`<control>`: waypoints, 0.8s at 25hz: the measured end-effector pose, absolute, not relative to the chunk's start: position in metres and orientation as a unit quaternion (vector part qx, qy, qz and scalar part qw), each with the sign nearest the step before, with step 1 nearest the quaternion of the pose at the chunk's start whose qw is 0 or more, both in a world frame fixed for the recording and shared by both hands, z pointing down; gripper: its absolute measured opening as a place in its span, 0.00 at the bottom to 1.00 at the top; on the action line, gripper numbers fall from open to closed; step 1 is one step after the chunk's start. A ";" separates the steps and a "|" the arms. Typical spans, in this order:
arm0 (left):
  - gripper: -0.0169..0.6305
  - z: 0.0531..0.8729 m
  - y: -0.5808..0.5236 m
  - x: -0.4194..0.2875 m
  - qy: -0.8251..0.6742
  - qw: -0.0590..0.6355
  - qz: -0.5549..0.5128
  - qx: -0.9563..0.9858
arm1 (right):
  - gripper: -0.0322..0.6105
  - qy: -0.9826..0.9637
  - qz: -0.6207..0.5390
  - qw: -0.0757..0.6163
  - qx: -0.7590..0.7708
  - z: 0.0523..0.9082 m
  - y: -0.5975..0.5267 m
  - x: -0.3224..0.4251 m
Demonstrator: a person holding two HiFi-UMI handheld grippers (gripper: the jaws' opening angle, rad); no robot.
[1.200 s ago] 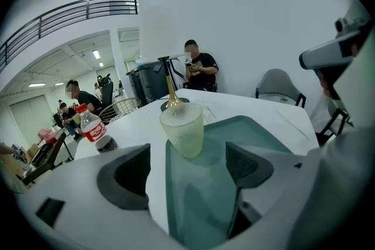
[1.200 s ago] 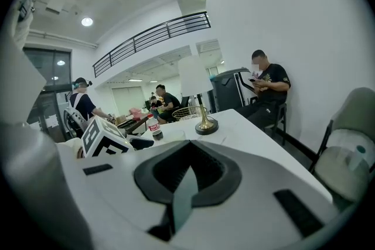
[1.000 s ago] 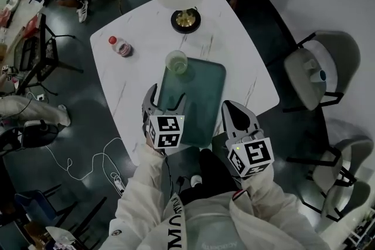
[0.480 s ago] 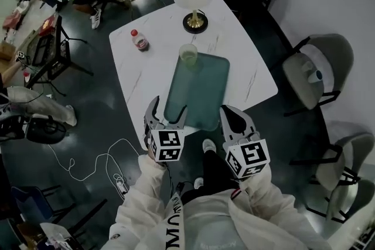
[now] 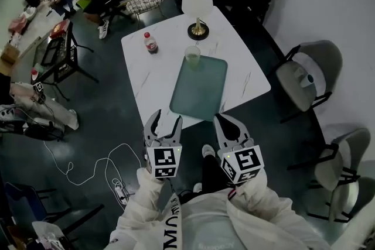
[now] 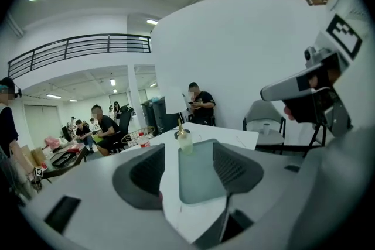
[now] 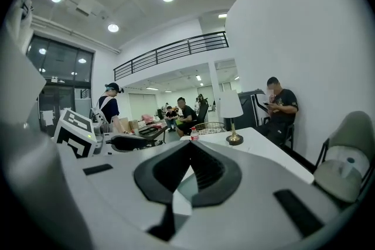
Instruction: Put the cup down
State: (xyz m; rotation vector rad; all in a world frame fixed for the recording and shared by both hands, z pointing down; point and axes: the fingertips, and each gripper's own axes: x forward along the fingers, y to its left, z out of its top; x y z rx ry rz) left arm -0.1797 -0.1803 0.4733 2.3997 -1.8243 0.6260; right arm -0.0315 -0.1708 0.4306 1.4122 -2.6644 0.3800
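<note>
The pale green cup stands upright at the far end of the green tray on the white table; nothing holds it. In the left gripper view the cup shows far beyond the jaws. My left gripper hangs off the table's near edge, over the floor. It is open, its jaws have just been closing, and nothing is between them. My right gripper is beside it, also off the table, shut and empty. In the right gripper view its tips meet.
A white-shaded lamp stands at the table's far end, and a red-capped bottle at its left side. Grey chairs stand to the right. Cables lie on the floor at left. People sit beyond the table.
Both grippers have drawn back from over the tray and risen, and now sit off the table's near edge. The left jaws have narrowed. The cup has stayed on the tray.
</note>
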 end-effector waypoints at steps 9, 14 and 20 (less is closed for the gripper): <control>0.31 0.423 -0.089 -0.177 -0.598 0.016 0.157 0.786 | 0.06 -0.880 0.105 0.035 0.462 0.394 -0.086 -0.037; 0.23 0.406 -0.046 -0.181 -0.606 0.012 0.136 0.784 | 0.06 -0.884 0.097 0.030 0.456 0.379 -0.047 -0.040; 0.18 0.396 0.000 -0.182 -0.607 0.013 0.125 0.784 | 0.06 -0.885 0.092 0.025 0.455 0.369 -0.005 -0.040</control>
